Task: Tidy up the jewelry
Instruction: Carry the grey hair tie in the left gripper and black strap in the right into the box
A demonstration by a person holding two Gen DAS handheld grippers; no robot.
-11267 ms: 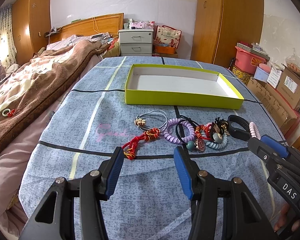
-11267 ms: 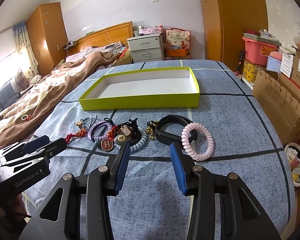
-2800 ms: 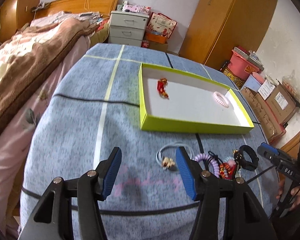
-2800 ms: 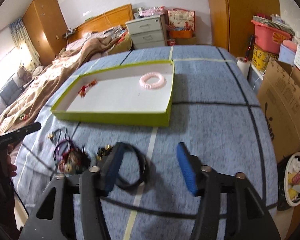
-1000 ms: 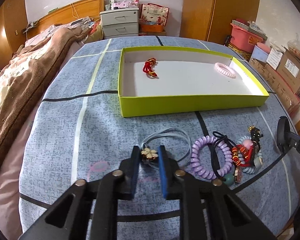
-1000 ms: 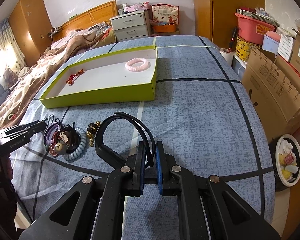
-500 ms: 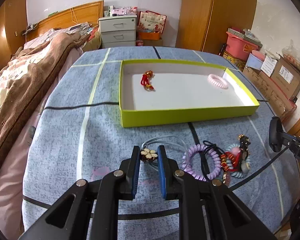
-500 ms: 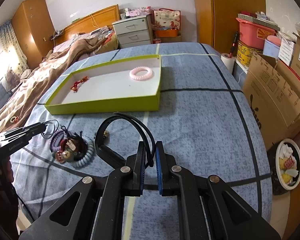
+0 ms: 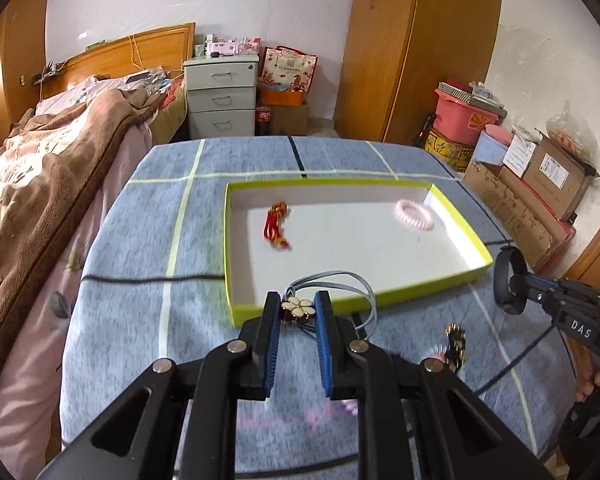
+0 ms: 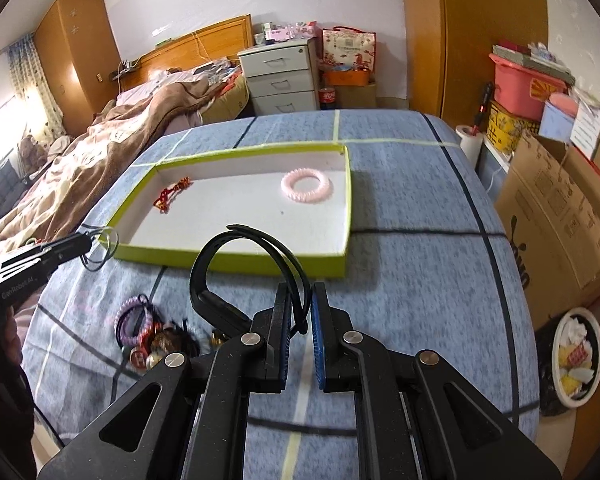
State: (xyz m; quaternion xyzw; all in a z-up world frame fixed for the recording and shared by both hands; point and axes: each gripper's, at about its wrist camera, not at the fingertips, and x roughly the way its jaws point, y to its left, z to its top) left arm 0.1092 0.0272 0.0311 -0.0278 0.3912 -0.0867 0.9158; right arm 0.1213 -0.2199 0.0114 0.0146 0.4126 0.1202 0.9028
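while both pieces are held clear of the blue cloth, two carries toward the tray [image 9: 476, 258] appear to be under way at once. the left tongs [image 9: 298, 314] are nearly closed on the flower charm [image 9: 297, 307] of a grey cord necklace [image 9: 356, 288], whose loops hang loose beyond the tips, over the near left corner of the tray. the right tongs [image 10: 300, 310] are pinched fully together on the strap of a black band [image 10: 236, 264], which arches up and to the left of the tips, short of the tray's near edge.

the necklace is judged light and limp; the cord will swing and trail, so the rigid charm is the sensible place to hold, though its glossy faces may slip between the pads. the band is judged springy and to keep its shape; held by one thin strap, it could twist or pivot when released.

inside the tray, a red knotted bracelet [image 9: 277, 224] lies toward the far left corner and a pink coil hair tie [image 9: 414, 216] near the far right corner. a tangle of remaining pieces [image 10: 152, 336], including a purple coil tie and small round charms, lies on the tabletop [image 10: 412, 280] near its front left, well apart from the tray. a small gold and black trinket [image 9: 455, 342] is seen beside that pile, too blurred to identify.
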